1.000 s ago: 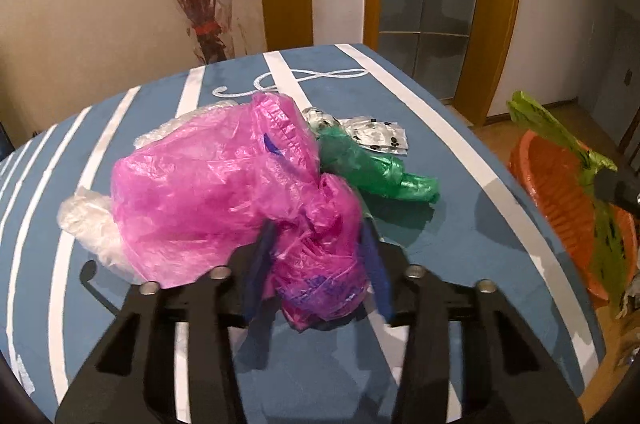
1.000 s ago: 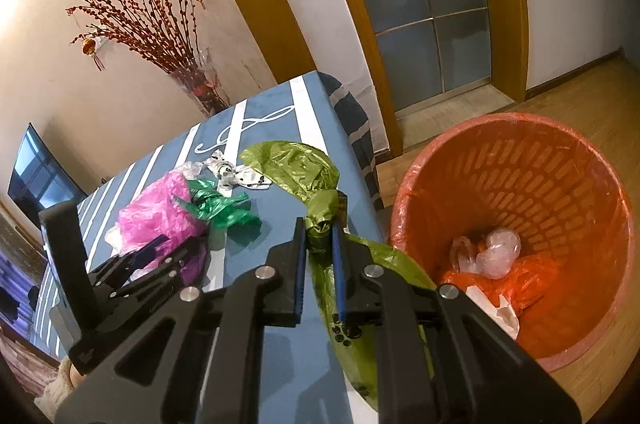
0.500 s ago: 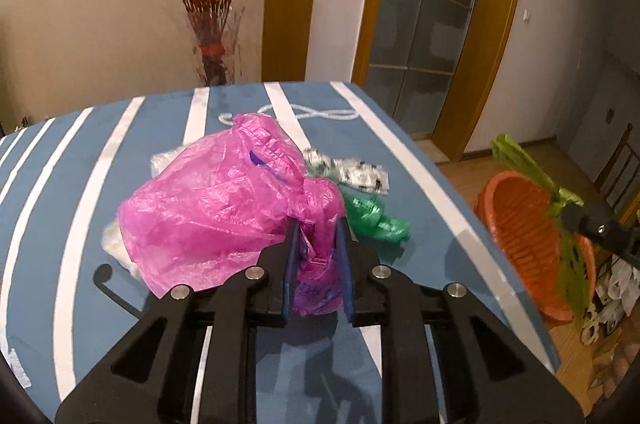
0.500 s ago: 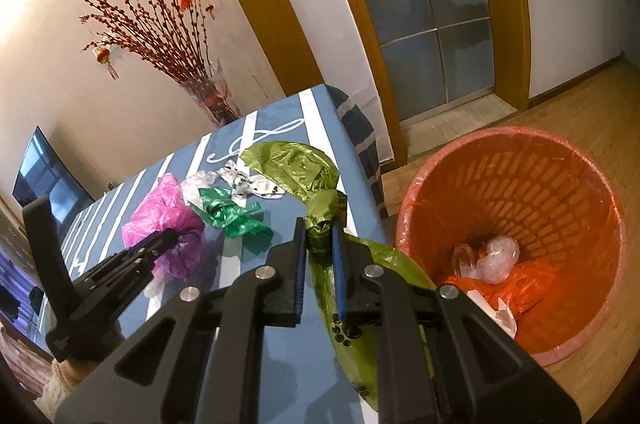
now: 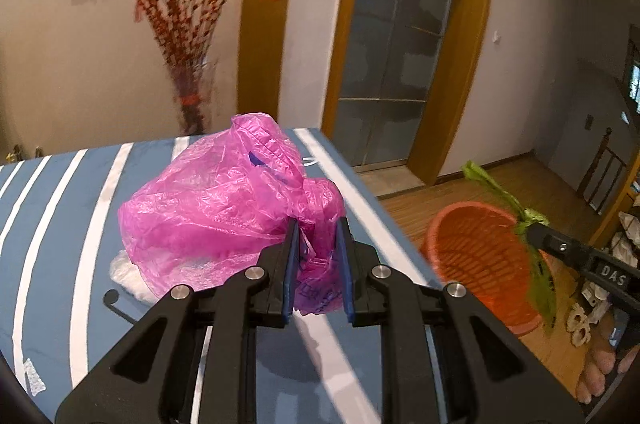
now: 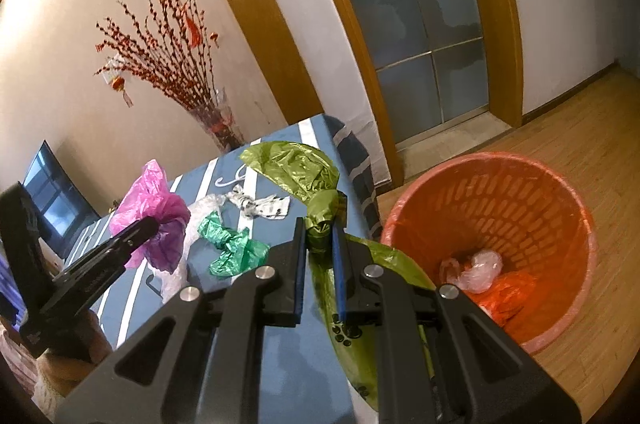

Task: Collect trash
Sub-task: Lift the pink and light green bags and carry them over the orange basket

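— What surrounds your grippers?

— My left gripper [image 5: 317, 264] pinches the pink bag [image 5: 224, 207], perhaps lifted; only the right view shows the green scrap [image 6: 232, 252]. My right gripper [image 6: 319, 256] clamps the olive bag [image 6: 320, 212] beside the orange basket [image 6: 560, 195].

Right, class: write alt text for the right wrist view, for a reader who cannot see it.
The right gripper clamps an olive-green plastic bag beside an orange basket standing on the wood floor. On the striped blue table, the left gripper pinches a pink bag near crumpled green plastic.
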`<state>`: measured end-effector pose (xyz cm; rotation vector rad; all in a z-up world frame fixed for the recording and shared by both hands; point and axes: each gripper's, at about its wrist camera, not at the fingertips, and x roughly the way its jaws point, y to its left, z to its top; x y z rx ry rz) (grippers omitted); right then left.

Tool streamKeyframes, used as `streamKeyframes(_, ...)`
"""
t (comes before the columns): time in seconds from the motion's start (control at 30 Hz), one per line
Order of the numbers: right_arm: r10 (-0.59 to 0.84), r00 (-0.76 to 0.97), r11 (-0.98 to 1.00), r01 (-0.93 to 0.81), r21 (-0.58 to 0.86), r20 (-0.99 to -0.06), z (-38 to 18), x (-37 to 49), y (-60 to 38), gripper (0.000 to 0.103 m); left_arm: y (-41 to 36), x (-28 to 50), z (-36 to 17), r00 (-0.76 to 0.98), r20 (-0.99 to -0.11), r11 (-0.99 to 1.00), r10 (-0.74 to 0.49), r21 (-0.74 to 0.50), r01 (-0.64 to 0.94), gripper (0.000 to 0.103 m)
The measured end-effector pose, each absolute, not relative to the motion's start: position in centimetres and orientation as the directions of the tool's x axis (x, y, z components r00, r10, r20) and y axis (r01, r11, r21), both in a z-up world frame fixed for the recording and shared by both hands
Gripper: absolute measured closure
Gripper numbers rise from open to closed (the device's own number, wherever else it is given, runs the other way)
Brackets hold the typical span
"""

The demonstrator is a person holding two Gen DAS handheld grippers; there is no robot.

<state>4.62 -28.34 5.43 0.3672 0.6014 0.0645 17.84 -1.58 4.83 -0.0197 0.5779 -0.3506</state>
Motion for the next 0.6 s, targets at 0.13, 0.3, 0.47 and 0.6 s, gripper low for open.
streamKeyframes(0.13, 0.134, 0.836, 0.933, 0.075, 0.352, -0.532, 5.9, 3.5, -29.9, 0.090, -3.8, 17.2, 5.5, 0.766, -0.521, 0.921, -0.377, -0.125, 0.368, 0.085)
streamKeyframes(0.3, 0.072, 0.851, 0.934, 0.126, 0.335, -0.520, 6.3, 2.3, -32.1, 0.090, -6.9, 16.7, 5.9, 0.735, -0.519, 0.893, -0.436, -0.145, 0.426, 0.085)
streamKeyframes(0.47, 0.014, 0.862, 0.927, 0.179, 0.330, -0.507, 6.4, 1.3, -34.6, 0.090, -9.6, 16.4, 5.9, 0.702, -0.519, 0.862, -0.489, -0.163, 0.480, 0.085)
streamKeyframes(0.6, -0.019, 0.864, 0.916, 0.217, 0.337, -0.504, 6.1, 0.9, -36.6, 0.090, -11.8, 16.4, 5.6, 0.674, -0.517, 0.836, -0.527, -0.171, 0.522, 0.085)
